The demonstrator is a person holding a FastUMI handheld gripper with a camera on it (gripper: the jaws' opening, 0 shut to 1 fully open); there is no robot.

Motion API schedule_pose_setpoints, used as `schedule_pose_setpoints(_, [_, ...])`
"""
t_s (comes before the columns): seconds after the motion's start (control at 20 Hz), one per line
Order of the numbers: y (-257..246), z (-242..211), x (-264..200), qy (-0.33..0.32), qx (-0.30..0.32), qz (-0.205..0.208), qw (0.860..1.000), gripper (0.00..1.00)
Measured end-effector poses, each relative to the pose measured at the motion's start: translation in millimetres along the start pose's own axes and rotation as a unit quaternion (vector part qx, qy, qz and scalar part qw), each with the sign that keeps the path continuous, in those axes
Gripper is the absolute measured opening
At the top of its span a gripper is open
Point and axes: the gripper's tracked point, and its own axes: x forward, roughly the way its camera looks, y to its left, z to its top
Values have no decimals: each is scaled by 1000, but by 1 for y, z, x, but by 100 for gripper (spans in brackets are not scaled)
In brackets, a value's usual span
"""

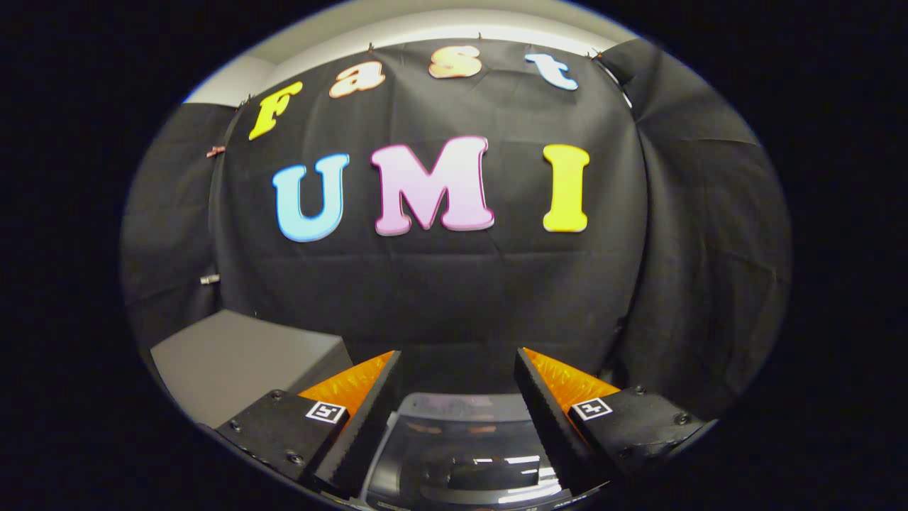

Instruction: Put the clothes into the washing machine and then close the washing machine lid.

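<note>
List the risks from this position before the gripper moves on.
1. The gripper is open and holds nothing, with no clothes between the fingers, so closing now would grab air.
2. The washing machine lid lies glossy and seemingly shut below the fingers; a descent could knock it.
3. The grey box sits close beside the left finger and could be bumped.

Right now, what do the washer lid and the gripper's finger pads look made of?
Washer lid: glossy dark translucent plastic or glass, judging by sharp light reflections. Finger pads of the open hand-held gripper: matte black, ribbed, probably rubber; orange textured backing behind them looks plastic.
</note>
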Motion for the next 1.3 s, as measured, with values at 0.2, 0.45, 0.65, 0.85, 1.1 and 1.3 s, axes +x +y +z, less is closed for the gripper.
schedule_pose_setpoints(0.2, [33,43,-19,-69,-8,9,998,99])
schedule_pose_setpoints(0.45, [83,84,-45,-134,-22,36,990,99])
schedule_pose_setpoints(0.65, [113,85,-56,-129,-1,51,990,99])
schedule_pose_setpoints(0.85, [132,78,-59,-122,-2,55,991,99])
schedule_pose_setpoints(1.1, [147,74,-56,-113,3,61,992,99])
schedule_pose_setpoints(1.3, [155,74,-58,-113,-8,69,991,99])
